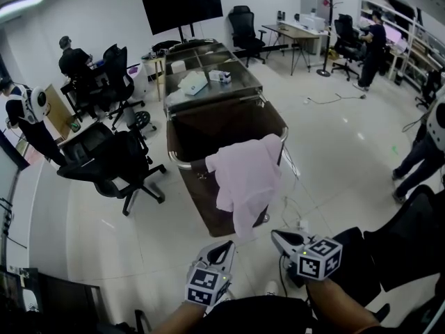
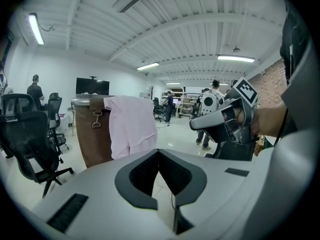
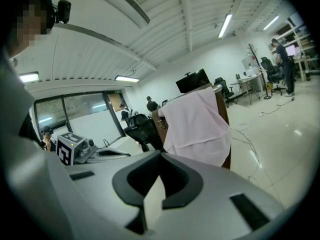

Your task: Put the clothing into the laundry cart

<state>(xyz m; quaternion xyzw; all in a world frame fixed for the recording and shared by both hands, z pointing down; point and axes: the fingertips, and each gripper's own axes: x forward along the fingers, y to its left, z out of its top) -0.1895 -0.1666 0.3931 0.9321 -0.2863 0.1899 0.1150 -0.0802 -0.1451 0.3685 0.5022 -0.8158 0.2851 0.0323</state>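
A pale pink garment [image 1: 243, 176] hangs over the near rim of the brown laundry cart [image 1: 208, 211], most of it draped down the outside wall. My left gripper [image 1: 226, 245] and right gripper [image 1: 274, 235] are held side by side just short of the cart, below the garment's hem and apart from it. Both are shut with nothing between the jaws. In the left gripper view the garment [image 2: 132, 124] and cart [image 2: 95, 134] lie ahead of the shut left gripper [image 2: 159, 154], with the right gripper [image 2: 192, 125] alongside. The right gripper view shows the garment [image 3: 197, 124] beyond the shut right gripper [image 3: 160, 156].
A black office chair [image 1: 111, 158] stands left of the cart and another [image 1: 403, 245] at the right. A metal table [image 1: 208, 82] with small items adjoins the cart's far end. Cables [image 1: 299, 200] trail over the floor by the cart. Several people stand or sit around the room.
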